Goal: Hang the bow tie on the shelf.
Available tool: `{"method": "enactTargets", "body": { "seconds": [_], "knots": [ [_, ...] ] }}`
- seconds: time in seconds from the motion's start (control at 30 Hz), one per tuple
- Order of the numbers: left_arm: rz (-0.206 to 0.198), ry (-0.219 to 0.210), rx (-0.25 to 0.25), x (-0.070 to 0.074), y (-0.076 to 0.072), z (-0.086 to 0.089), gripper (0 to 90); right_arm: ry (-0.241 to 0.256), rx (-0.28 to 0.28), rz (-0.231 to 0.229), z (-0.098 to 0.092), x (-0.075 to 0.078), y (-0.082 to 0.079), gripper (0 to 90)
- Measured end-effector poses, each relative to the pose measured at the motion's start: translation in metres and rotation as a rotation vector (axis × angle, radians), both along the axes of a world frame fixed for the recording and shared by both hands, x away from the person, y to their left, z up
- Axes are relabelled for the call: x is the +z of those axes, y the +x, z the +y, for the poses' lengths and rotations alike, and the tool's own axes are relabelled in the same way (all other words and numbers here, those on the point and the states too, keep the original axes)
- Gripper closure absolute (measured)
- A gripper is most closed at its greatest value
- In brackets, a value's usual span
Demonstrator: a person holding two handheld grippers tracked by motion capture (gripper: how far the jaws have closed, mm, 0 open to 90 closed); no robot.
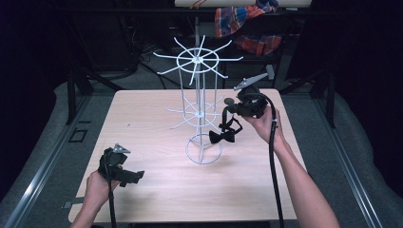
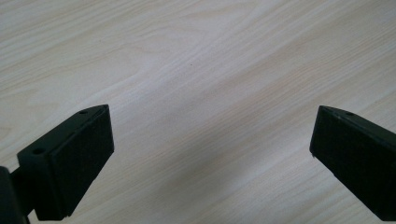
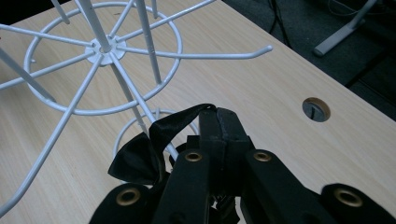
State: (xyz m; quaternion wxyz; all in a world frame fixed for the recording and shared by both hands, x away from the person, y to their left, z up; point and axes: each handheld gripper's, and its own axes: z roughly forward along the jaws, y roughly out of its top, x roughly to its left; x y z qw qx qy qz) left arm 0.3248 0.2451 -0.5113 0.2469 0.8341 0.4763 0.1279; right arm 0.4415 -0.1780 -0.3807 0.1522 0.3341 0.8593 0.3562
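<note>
Gripping a black bow tie (image 1: 222,137) by its strap, the right gripper (image 3: 218,122) hung beside the white wire rack (image 1: 198,102).

Its jaws were pressed shut on the strap's loop; the bow dangled just below them, above the table (image 1: 142,123) and close to the rack's round base ring. Beyond the jaws stood the rack's lower ring of hooked arms, one arm reaching past them. Well apart, near the table's front edge, the left gripper (image 2: 212,140) hovered low over bare wood, jaws wide apart, holding nothing.
</note>
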Motion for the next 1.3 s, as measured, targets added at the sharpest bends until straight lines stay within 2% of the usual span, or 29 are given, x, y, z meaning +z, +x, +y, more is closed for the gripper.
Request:
{"method": "enactTargets", "body": {
  "seconds": [0.03, 0.13, 0.17, 0.3, 0.43, 0.57, 0.93, 0.97, 1.07, 1.23, 1.27, 1.3],
  "knots": [
    [0.002, 0.002, -0.005, 0.000, 0.000, 0.000, 0.0, 0.017, 0.008, 0.015, -0.001, -0.003, 0.003, 90.0],
    [0.005, 0.004, -0.005, 0.000, 0.001, 0.000, 0.0, 0.024, 0.011, 0.022, -0.001, -0.005, 0.003, 90.0],
    [0.007, 0.004, -0.007, -0.001, 0.001, 0.000, 0.0, 0.043, 0.011, 0.032, -0.002, -0.007, 0.004, 90.0],
    [0.006, 0.004, -0.007, -0.001, 0.001, 0.000, 0.0, 0.041, 0.011, 0.049, -0.004, -0.011, 0.004, 89.7],
    [0.008, 0.001, -0.004, -0.001, 0.001, 0.000, 0.0, 0.076, 0.020, 0.056, -0.007, -0.015, 0.004, 88.8],
    [0.003, 0.002, -0.003, -0.001, 0.000, -0.001, 0.0, 0.088, 0.014, 0.047, -0.011, -0.014, 0.002, 78.9],
    [0.005, 0.003, -0.004, 0.000, 0.000, -0.001, 0.0, 0.115, -0.015, 0.044, -0.026, -0.006, -0.004, 66.8],
    [0.001, 0.005, -0.001, 0.000, 0.000, -0.002, 0.0, 0.119, -0.022, 0.039, -0.029, -0.005, -0.007, 63.7],
    [0.002, 0.003, 0.000, 0.000, 0.000, -0.002, 0.0, 0.112, -0.028, 0.042, -0.032, -0.003, -0.009, 59.7],
    [-0.004, 0.004, 0.001, 0.000, -0.001, -0.002, 0.0, 0.109, -0.044, 0.035, -0.041, 0.006, -0.026, 47.9],
    [-0.004, 0.004, 0.001, 0.000, -0.001, -0.002, 0.0, 0.109, -0.044, 0.035, -0.041, 0.006, -0.026, 47.9],
    [-0.001, 0.003, -0.001, 0.001, -0.001, -0.002, 0.0, 0.106, -0.052, 0.033, -0.043, 0.006, -0.031, 43.5]
  ]
}}
